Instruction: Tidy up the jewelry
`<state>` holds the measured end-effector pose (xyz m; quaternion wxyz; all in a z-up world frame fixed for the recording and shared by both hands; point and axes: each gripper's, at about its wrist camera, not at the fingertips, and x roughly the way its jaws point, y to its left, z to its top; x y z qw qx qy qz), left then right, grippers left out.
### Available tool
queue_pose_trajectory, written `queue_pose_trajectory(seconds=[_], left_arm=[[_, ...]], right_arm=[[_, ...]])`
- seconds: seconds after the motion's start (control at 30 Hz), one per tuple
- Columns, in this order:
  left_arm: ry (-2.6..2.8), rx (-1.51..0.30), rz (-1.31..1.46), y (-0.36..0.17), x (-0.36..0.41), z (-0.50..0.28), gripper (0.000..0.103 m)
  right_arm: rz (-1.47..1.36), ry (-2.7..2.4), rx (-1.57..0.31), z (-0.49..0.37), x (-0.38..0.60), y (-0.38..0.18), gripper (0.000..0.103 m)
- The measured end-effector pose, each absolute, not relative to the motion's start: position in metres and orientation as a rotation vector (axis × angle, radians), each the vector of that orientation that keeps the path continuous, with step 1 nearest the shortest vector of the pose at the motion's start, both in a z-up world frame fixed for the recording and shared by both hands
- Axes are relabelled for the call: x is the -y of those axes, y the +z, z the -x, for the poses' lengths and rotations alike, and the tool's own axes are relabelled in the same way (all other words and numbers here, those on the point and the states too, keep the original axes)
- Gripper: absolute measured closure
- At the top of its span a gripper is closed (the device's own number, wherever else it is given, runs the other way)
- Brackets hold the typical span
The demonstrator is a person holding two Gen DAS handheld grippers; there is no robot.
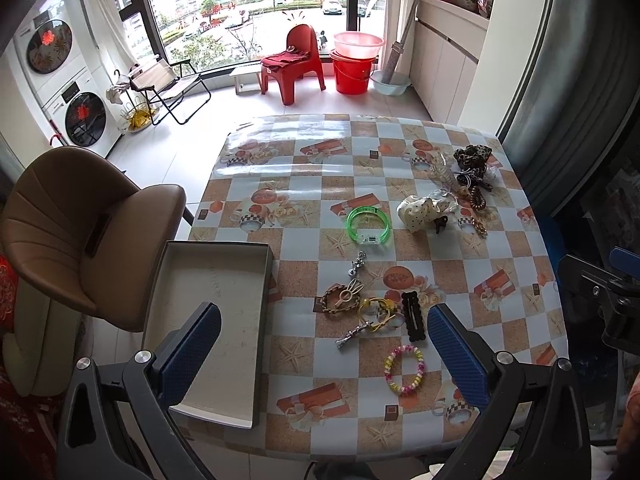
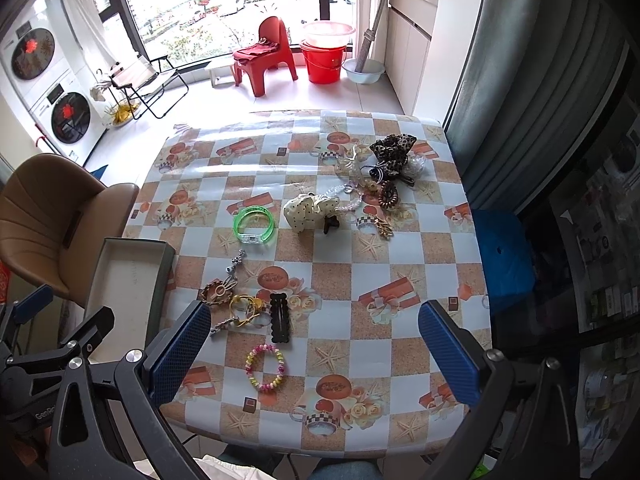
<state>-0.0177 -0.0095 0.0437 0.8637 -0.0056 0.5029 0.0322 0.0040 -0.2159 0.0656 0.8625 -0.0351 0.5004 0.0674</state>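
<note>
Jewelry lies scattered over a table covered in a glossy checked orange-and-white oilcloth [image 1: 304,200], none of it yet sorted, so the task looks to be at its very start.

At the left edge sits a shallow grey cardboard box [image 1: 216,320], empty and open-topped, overhanging the table's side; it seems set there as the receiving tray, close under the left gripper [image 1: 324,354], whose blue-padded jaws stand wide apart and hold nothing.

Just right of the box lies a loose cluster: a brown braided bracelet with a pale rabbit-shaped clip [image 1: 340,300] resting on it, a small silver charm [image 1: 357,264] just beyond, a yellow elastic hair tie [image 1: 376,312], a silver hair clip [image 1: 354,335] and a black scalloped snap clip [image 1: 414,317], several touching or overlapping. Nearer the front edge a pastel beaded bracelet [image 1: 404,369] lies alone, flat and easy to pinch.

Further back, a translucent green plastic bangle [image 1: 368,226] lies apart from the rest. To its right sits a cream polka-dot fabric scrunchie [image 2: 310,207], and beyond it a tangled heap topped by a leopard-print scrunchie [image 2: 392,150], which would need teasing apart.

The right gripper [image 2: 314,354] hovers over the near right of the table, jaws spread and empty.
</note>
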Motion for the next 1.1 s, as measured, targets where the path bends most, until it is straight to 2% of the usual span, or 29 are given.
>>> queue_pose_trajectory(seconds=[1.1], left_arm=[[0.067,-1.051,-0.001,0.0438,0.0092,0.0136,0.000]], right_arm=[[0.080,0.153,-1.048,-0.0027,0.2182,0.0648,0.000]])
